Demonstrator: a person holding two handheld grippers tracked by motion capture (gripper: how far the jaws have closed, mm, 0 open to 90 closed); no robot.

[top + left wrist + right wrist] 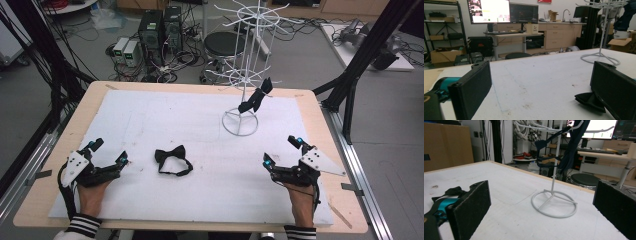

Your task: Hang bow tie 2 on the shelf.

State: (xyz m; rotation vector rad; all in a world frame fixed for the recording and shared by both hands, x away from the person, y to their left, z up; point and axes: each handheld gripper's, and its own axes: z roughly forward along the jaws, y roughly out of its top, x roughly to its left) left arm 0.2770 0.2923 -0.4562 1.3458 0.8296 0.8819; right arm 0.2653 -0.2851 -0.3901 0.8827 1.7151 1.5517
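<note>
A black bow tie (172,161) lies flat on the white mat, left of centre. A second dark bow tie (256,97) hangs from a low arm of the white wire rack (240,123) at the back right. My left gripper (110,151) rests open near the front left, a short way left of the lying bow tie. In the left gripper view the bow tie (589,98) peeks out beside the right jaw. My right gripper (281,151) is open at the front right and faces the rack (554,203) and the hanging tie (571,150). Both hold nothing.
The white mat (200,130) covers most of a wooden table (55,150). Black frame posts (360,65) stand at the right edge. Computers, cables and a round stool (224,45) sit on the floor behind the table.
</note>
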